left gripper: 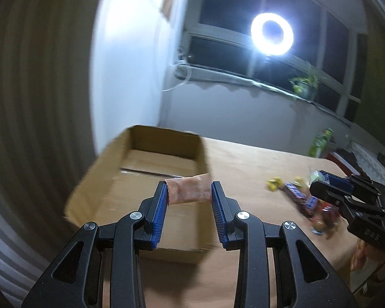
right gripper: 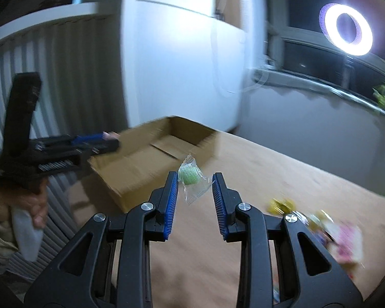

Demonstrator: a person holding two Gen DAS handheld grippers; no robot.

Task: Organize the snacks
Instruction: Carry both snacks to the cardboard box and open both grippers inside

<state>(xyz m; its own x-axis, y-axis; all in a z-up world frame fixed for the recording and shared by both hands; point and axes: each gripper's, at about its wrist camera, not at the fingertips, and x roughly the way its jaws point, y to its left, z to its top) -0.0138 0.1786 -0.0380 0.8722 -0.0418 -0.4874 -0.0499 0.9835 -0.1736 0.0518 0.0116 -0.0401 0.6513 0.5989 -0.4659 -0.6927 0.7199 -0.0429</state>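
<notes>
My left claw (left gripper: 188, 188) is clamped on a pinkish snack packet (left gripper: 187, 188), its blue pads pressing the packet's two ends, and it hangs over the near part of the open cardboard box (left gripper: 95, 179) that sits toward the far left corner of the surface (left gripper: 243, 159). My right claw (right gripper: 195, 187) is clamped on a small clear wrapper with a green sweet (right gripper: 190, 177) inside; the wrapper spans from pad to pad, and this claw is over bare surface just short of the box's right wall, not yet above the opening. The box looks empty inside as far as I can see, only its taped floor flaps showing. The rest of the snacks (left gripper: 302, 197) lie in a loose pile near the right edge of the surface: yellow-wrapped sweets, a blue and brown bar, something pink, all too blurred to name better. I judge this to be the carrying step, both loads on their way into the box, with most of the sorting still to do. Next, I think the left claw needs only to spread its pads to drop the packet inside; the right claw should travel further left over the box wall before it lets go, and keep clear of the left claw. The light wrapper may cling to a pad.
</notes>
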